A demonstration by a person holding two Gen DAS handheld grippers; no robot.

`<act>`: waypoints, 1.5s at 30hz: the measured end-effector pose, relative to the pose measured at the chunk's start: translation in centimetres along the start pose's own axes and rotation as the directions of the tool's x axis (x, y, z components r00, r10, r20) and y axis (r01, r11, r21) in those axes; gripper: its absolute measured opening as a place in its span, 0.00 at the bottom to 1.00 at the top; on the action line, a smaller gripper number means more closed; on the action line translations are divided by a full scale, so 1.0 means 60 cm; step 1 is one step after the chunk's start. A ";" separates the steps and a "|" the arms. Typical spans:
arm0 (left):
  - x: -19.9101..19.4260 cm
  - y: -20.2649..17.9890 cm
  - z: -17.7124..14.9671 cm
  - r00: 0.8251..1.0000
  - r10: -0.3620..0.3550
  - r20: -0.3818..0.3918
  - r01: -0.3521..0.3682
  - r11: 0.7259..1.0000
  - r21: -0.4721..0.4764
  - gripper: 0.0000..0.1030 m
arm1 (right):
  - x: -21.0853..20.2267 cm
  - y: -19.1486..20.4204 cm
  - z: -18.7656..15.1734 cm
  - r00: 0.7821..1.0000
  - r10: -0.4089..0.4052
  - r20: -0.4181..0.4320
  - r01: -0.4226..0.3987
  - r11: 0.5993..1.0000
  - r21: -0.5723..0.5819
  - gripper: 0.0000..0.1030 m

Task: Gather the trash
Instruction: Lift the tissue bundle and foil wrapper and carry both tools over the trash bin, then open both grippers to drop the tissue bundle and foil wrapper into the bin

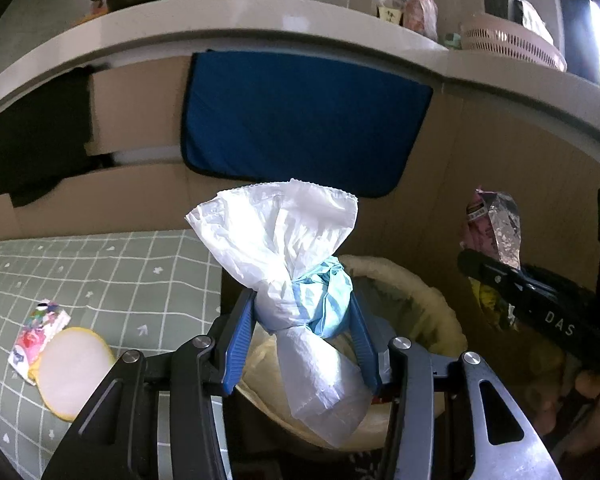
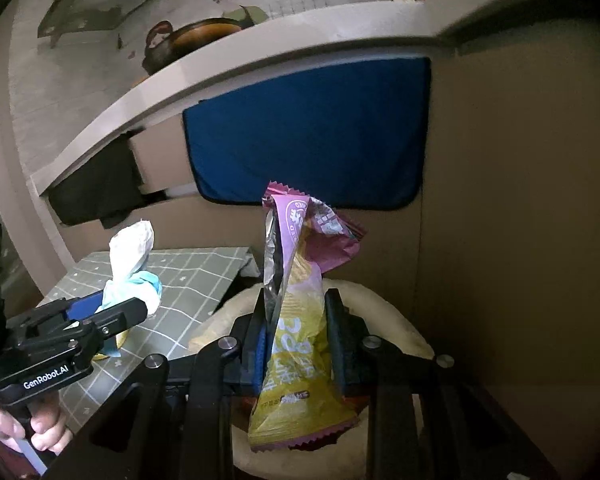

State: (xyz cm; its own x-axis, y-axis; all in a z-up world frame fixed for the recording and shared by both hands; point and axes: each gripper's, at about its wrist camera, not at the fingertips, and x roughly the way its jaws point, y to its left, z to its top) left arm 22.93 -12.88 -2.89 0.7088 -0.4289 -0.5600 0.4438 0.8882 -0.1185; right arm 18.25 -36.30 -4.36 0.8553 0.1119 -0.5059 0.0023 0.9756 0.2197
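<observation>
1. Trash in hand: a crumpled white-and-blue plastic wad (image 1: 296, 280), pinched in the left tool (image 1: 302, 328), and a snack wrapper (image 2: 296, 320), clamped in the right tool (image 2: 296, 344).
2. Both hang over the lined bin (image 1: 416, 304).
3. Both look light, soft and crinkly; gripping mid-body suits them, though the slick foil may slip.
4. Two more scraps (image 1: 56, 356) lie on the checked surface (image 1: 120, 272).

My left tool (image 1: 302, 316), fingers pinched onto a crumpled wad, points forward and level. My right tool (image 2: 296, 336), clamped around a wrapper, sits just right of it. A hand (image 2: 40, 432) grips the left tool's handle.
</observation>
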 end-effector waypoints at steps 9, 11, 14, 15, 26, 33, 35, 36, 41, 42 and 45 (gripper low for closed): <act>0.068 0.002 -0.010 0.995 -0.062 -0.075 0.059 0.998 -0.037 0.46 | 0.032 -0.011 -0.014 0.999 -0.007 -0.046 0.008 1.000 0.014 0.23; 0.087 0.004 -0.014 0.992 -0.076 -0.102 0.071 0.996 -0.054 0.46 | 0.039 -0.013 -0.017 0.998 -0.007 -0.056 0.008 1.000 0.017 0.24; 0.110 0.006 -0.022 0.985 -0.103 -0.139 0.092 0.993 -0.079 0.46 | 0.048 -0.016 -0.021 0.997 -0.007 -0.072 0.009 1.000 0.022 0.24; 0.118 0.007 -0.024 0.982 -0.110 -0.151 0.098 0.992 -0.085 0.46 | 0.049 -0.019 -0.024 0.997 -0.005 -0.077 0.007 1.000 0.024 0.24; 0.136 0.016 -0.034 0.955 -0.253 -0.151 0.230 0.961 -0.156 0.61 | 0.074 -0.035 -0.033 0.993 -0.014 -0.114 0.020 0.999 0.046 0.24; 0.099 0.036 -0.021 0.967 -0.232 -0.106 0.211 0.961 -0.179 0.63 | 0.084 -0.033 -0.034 0.992 -0.011 -0.126 0.017 0.999 0.047 0.25; 0.074 0.047 -0.020 0.979 -0.192 -0.073 0.177 0.969 -0.174 0.63 | 0.087 -0.032 -0.035 0.992 0.004 -0.129 0.003 0.999 0.052 0.27; 0.059 0.052 -0.021 0.984 -0.169 -0.054 0.158 0.973 -0.169 0.63 | 0.088 -0.033 -0.036 0.992 0.012 -0.127 -0.005 0.998 0.058 0.28; 0.007 0.084 -0.030 0.994 -0.112 0.002 0.111 0.977 -0.182 0.63 | 0.097 -0.028 -0.040 0.991 0.035 -0.132 -0.026 0.997 0.072 0.48; -0.002 0.091 -0.034 0.995 -0.103 0.007 0.102 0.976 -0.190 0.63 | 0.098 -0.026 -0.040 0.990 0.038 -0.133 -0.029 0.997 0.070 0.49; -0.036 0.114 -0.045 0.998 -0.059 0.009 0.060 0.977 -0.204 0.63 | 0.099 -0.018 -0.040 0.990 0.040 -0.138 -0.032 0.998 0.059 0.54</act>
State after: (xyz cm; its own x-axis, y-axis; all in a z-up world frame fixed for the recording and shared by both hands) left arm 22.99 -5.44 -4.70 0.6865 -0.4820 -0.5443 0.3643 0.8760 -0.3162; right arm 22.07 -36.25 -9.59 0.7753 0.1755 -0.6067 0.0057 0.9586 0.2846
